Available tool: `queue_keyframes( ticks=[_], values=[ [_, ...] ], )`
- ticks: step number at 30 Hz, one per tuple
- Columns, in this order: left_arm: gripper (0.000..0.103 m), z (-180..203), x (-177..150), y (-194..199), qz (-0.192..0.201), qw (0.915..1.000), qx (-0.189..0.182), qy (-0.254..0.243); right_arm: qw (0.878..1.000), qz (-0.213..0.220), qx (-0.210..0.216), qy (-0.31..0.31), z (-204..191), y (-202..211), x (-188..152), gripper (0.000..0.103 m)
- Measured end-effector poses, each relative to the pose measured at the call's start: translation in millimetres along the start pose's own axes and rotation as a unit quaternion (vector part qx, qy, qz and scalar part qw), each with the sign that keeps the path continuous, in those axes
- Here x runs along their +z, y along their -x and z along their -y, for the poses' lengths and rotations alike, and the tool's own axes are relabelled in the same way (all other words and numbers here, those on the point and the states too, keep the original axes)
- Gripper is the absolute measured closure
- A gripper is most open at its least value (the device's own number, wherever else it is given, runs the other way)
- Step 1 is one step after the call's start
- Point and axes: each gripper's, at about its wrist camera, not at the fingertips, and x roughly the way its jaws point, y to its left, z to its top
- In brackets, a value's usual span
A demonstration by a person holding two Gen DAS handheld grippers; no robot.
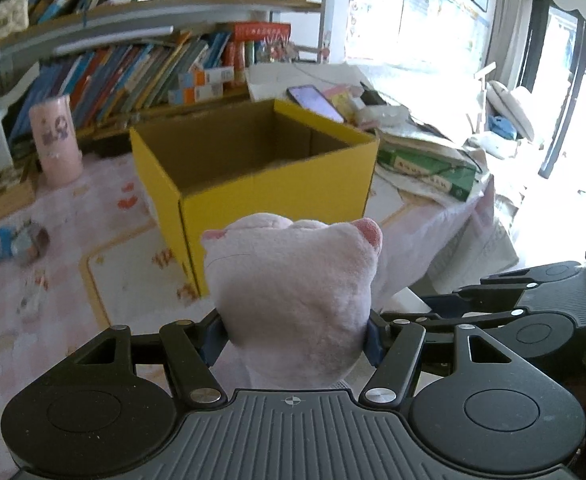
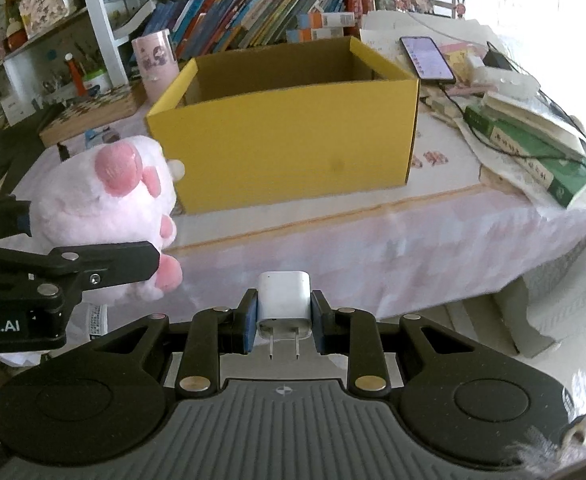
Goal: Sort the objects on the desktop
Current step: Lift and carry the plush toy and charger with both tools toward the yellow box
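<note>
Jaws of the left gripper (image 1: pixel 295 330) are clamped on a pink plush (image 1: pixel 293 300), which fills the gap between them and bulges forward and upward past the tips. Jaws of the right gripper (image 2: pixel 284 316) are pressed against the two flat sides of a white charger (image 2: pixel 284 300), held with its prongs pointing back toward the camera and its body sticking forward.

Ahead of both sets of jaws stands the yellow box (image 1: pixel 277 192), open at the top, on the desk (image 1: pixel 53 280). From the left jaws the box lies straight ahead and near, a corner turned toward them, its rim above the plush's head in the view. From the right jaws it lies ahead and slightly left, farther off, its long side presented broadside. The left hand is judged the nearer, so the plush would be expected to reach the box first; either load must be raised over the near wall before release.

In the right view the plush is seen to the left of the charger, well apart from it.

Hidden matters: the box floor is not seen from either camera, so its contents cannot be told. Small items (image 1: pixel 23 242) on the desk far left of the left jaws are too blurred to name. The left finger pads are mostly covered by plush.
</note>
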Motion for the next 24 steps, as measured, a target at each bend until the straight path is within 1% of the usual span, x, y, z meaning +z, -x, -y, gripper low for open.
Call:
queue_keyframes(
  ticks=[3, 7, 15, 20, 24],
  values=[
    [0.038, 0.1, 13.5, -5.2, 0.018, 0.9998, 0.009, 0.001, 1.0, 0.012, 0.001, 0.006, 9.7, -3.9, 13.5, 0.078],
    [0.038, -2.6, 35.2, -11.4, 0.044, 0.9988, 0.022, 0.007, 0.999, 0.036, 0.001, 0.007, 27.0, -8.2, 39.6, 0.078],
    [0.038, -11.0, 82.4, -28.1, 0.1, 0.9935, 0.052, 0.015, 0.996, 0.084, 0.007, 0.019, 52.1, -15.8, 92.1, 0.078],
    [0.037, -15.2, 104.1, -42.4, 0.117, 0.9905, 0.072, 0.004, 0.994, 0.103, 0.014, 0.036, 62.1, -25.3, 119.1, 0.078],
    [0.037, -19.4, 114.6, -58.7, 0.119, 0.9889, 0.089, 0.005, 0.993, 0.104, 0.015, 0.047, 68.0, -36.5, 131.3, 0.078]
  ],
)
